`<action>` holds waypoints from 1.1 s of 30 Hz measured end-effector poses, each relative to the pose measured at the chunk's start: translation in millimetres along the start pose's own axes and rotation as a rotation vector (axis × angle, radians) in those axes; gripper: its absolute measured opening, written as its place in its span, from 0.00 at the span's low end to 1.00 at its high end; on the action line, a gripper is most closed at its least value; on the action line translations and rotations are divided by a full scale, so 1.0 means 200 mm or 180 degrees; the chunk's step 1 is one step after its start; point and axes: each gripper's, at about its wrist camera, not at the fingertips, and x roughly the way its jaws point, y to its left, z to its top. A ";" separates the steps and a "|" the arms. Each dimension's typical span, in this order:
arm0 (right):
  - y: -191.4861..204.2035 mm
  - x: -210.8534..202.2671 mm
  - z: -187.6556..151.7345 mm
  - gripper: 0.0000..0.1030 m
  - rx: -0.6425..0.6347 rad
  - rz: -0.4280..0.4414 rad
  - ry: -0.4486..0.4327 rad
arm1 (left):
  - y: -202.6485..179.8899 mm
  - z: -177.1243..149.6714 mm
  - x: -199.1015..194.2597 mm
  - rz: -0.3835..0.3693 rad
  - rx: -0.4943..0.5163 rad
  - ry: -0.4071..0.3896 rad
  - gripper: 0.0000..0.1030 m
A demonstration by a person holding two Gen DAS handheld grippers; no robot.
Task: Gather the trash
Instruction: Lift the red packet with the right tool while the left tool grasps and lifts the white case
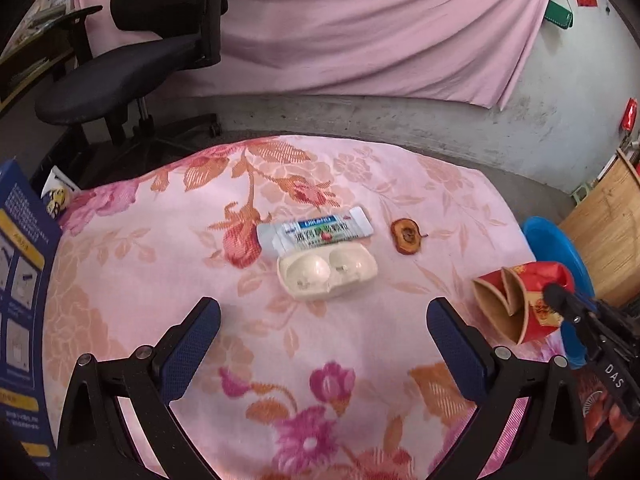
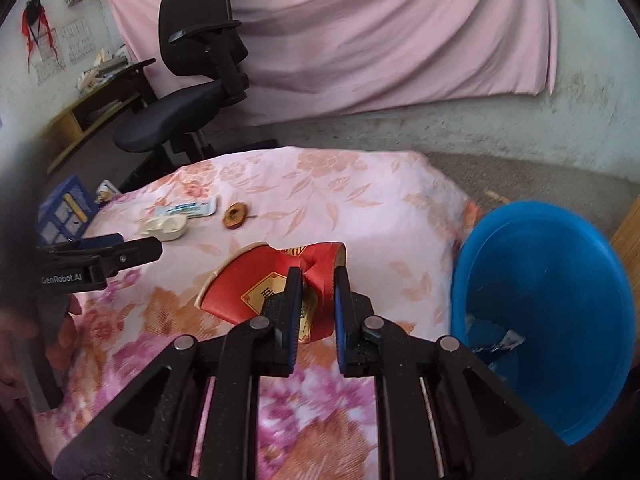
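Looking along the left gripper [image 1: 323, 320], its two blue-padded fingers [image 1: 192, 344] are seen spread wide apart with nothing between them, held over a table covered by a pink floral cloth [image 1: 120, 280]. Ahead of the fingers, near the middle of the cloth, a cream plastic tray [image 1: 326, 272] with two hollows is found, and a flat white sachet [image 1: 316, 232] with blue and green print lies touching its far edge. To the right of these, apart from both, a small brown dried fruit slice [image 1: 407, 236] is seen. Further right, a crushed red paper cup [image 1: 520, 304] is held at the table's right edge by the other tool, with a blue basin [image 1: 556, 244] behind it. A blue printed box [image 1: 20, 280] stands at the far left, and a black office chair [image 1: 132, 60] is placed beyond the table before a pink curtain [image 1: 380, 28].

From the right wrist view, the right gripper [image 2: 316, 284] is seen closed on the red paper cup [image 2: 256, 288], a folded part of the cup being pinched between the pads. The blue basin [image 2: 560, 280] sits just right of the fingers, beside the table, with some pale wrappers [image 2: 496, 340] lying inside it. Ahead and to the left, the cream plastic tray [image 2: 166, 226], the sachet [image 2: 188, 208] and the fruit slice [image 2: 234, 216] are seen on the cloth [image 2: 380, 208]. The left gripper [image 2: 132, 250] enters from the left, held by a hand [image 2: 60, 336] that is only partly shown.
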 end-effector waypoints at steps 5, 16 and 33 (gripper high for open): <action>-0.02 0.05 0.04 0.37 -0.0140 -0.0239 -0.0053 | -0.03 0.03 0.06 0.0174 0.0107 -0.0014 0.85; -0.09 0.03 0.01 0.37 0.0056 -0.0074 -0.0063 | -0.11 0.04 0.13 0.0421 0.0215 0.0011 0.50; -0.21 -0.15 -0.05 0.37 0.0382 0.0177 -0.0600 | -0.34 -0.18 -0.31 0.0021 0.0559 -0.1038 0.50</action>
